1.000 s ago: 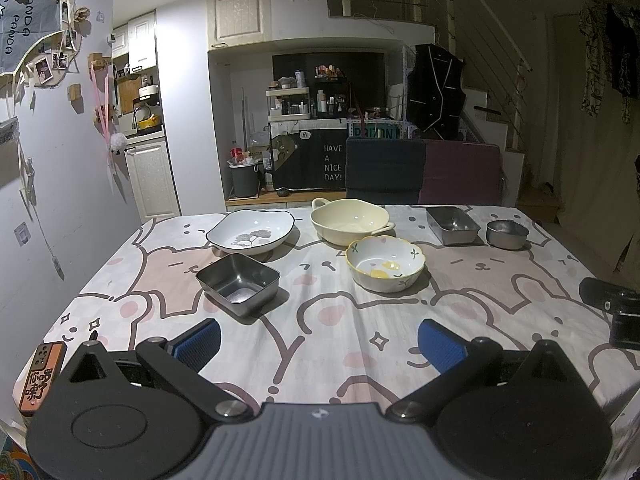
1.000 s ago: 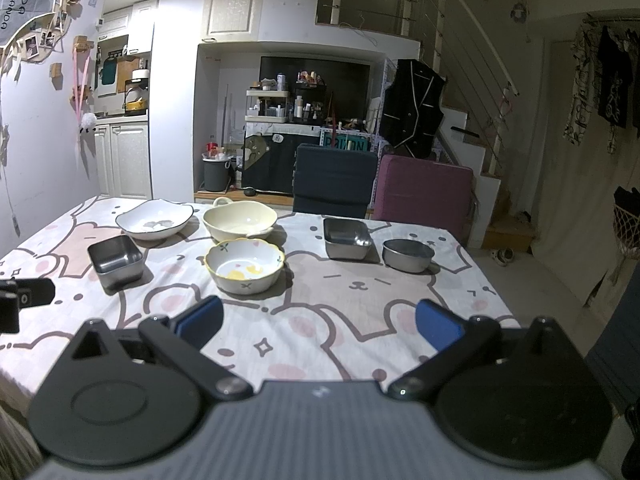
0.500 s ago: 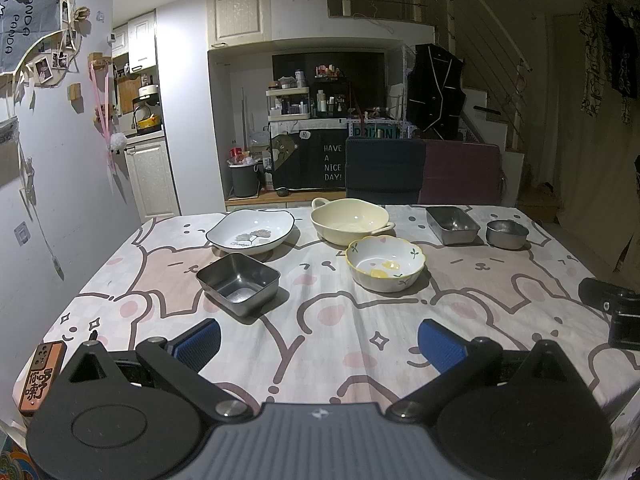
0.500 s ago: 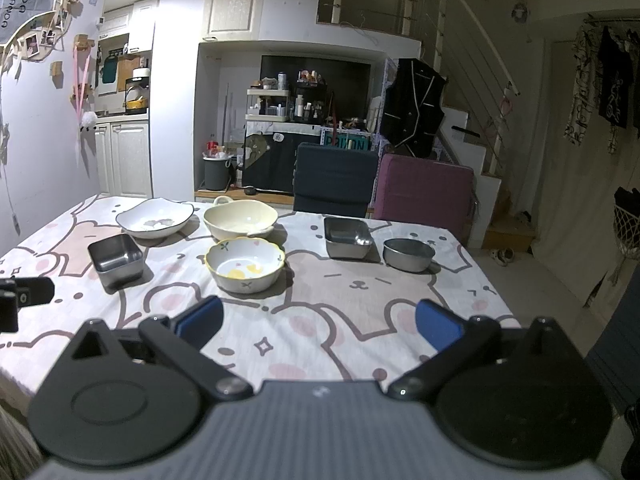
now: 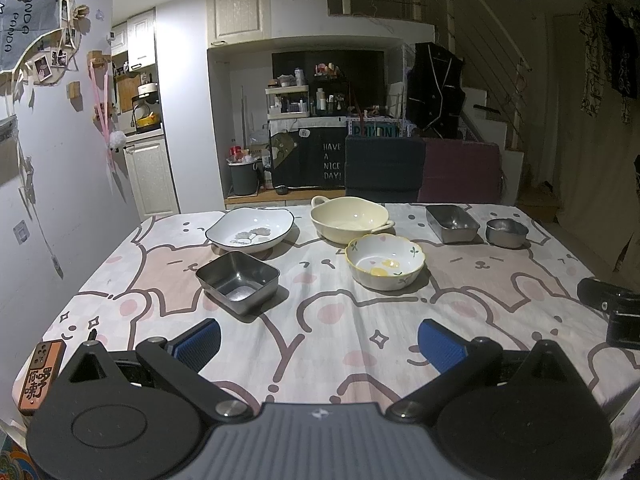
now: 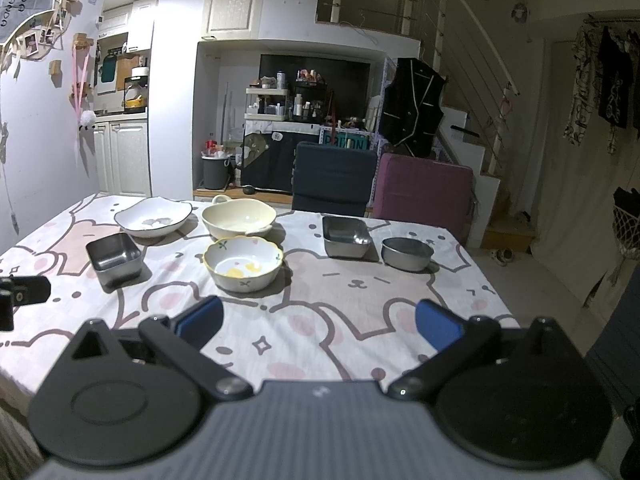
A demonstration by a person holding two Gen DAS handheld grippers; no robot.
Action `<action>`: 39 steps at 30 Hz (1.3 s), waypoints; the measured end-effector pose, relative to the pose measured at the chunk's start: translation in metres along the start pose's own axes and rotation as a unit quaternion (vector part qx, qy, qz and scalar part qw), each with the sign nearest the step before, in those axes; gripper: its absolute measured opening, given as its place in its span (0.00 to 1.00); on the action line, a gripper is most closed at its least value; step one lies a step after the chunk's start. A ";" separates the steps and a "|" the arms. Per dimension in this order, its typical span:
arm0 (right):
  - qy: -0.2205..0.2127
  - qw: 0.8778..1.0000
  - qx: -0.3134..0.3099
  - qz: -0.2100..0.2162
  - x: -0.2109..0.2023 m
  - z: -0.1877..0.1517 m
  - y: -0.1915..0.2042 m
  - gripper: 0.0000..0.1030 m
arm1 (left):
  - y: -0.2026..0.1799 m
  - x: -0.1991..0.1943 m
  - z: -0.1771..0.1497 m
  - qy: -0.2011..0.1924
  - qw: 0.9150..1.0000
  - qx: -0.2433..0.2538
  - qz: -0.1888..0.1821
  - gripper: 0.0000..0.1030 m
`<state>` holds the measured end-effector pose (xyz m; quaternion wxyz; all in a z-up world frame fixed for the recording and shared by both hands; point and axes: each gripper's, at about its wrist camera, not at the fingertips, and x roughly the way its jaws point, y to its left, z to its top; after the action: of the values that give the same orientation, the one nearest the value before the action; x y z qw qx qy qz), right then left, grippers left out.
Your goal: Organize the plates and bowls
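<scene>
Both my left gripper (image 5: pixel 319 339) and right gripper (image 6: pixel 319 322) hang with jaws wide and empty, so I'd approach the scalloped bowl (image 5: pixel 384 262) mid-surface squarely, pinching its near rim.

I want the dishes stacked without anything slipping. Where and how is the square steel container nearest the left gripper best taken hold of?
Probably by its near wall. The square steel container sits upright, open side up, with thin straight walls. The left gripper is open and faces it from the near side, so coming in from the front and above, one of the fingers inside the wall and one outside, looks simplest.
</scene>
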<state>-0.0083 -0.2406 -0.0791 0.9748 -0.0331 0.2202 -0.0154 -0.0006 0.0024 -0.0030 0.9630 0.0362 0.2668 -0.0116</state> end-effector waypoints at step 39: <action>0.007 0.993 -0.055 0.108 0.184 0.135 0.082 1.00 | 0.085 0.211 0.138 0.036 0.998 -0.037 0.021 1.00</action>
<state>0.2171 -0.1590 -0.0421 0.9658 -0.0630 0.2300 0.1023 0.2544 0.0764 0.0120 0.9535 0.0062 0.3007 0.0199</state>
